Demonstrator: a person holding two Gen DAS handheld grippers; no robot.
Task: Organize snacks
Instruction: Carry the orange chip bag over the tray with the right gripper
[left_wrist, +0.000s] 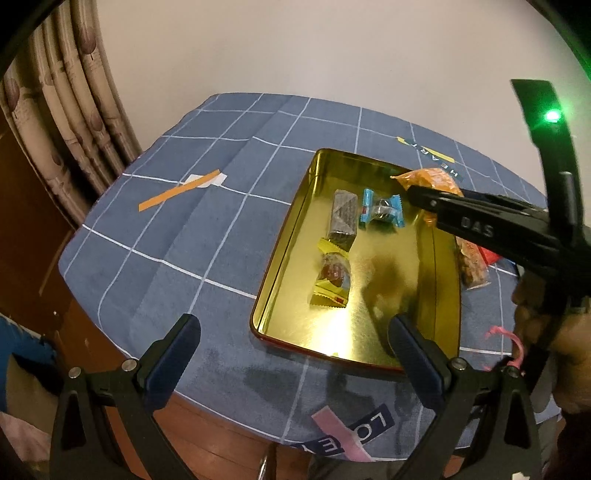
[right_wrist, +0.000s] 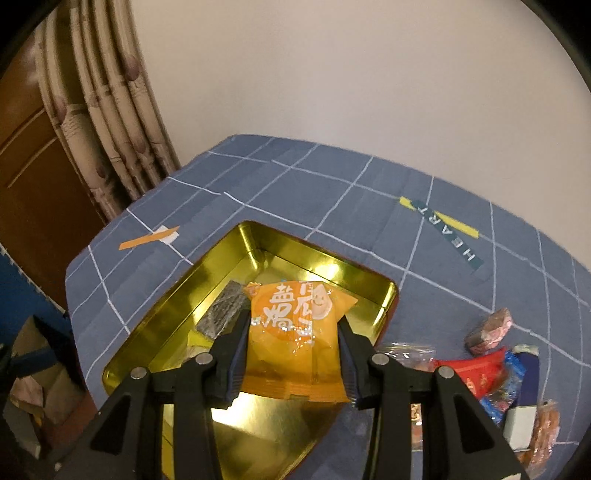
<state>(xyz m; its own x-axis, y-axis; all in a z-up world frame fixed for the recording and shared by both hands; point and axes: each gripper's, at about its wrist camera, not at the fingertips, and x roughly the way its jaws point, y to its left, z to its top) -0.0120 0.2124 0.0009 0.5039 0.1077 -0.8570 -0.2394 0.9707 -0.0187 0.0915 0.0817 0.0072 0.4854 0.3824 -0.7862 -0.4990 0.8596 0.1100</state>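
Orange packet (right_wrist: 293, 339) gripped in right tongs (right_wrist: 291, 354), hung above gold tin (right_wrist: 155, 314). Left tongs (left_wrist: 295, 347) gaped wide, empty. Best lowered onto bare floor beside wrapped sweets (left_wrist: 332, 275), then released.

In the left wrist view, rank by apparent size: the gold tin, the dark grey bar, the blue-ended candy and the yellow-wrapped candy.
1. Gold tin, by far the largest.
2. Yellow-wrapped candy and dark grey bar look alike; the candy lies nearer the camera, so no ranking.
3. Blue-ended candy, smallest.
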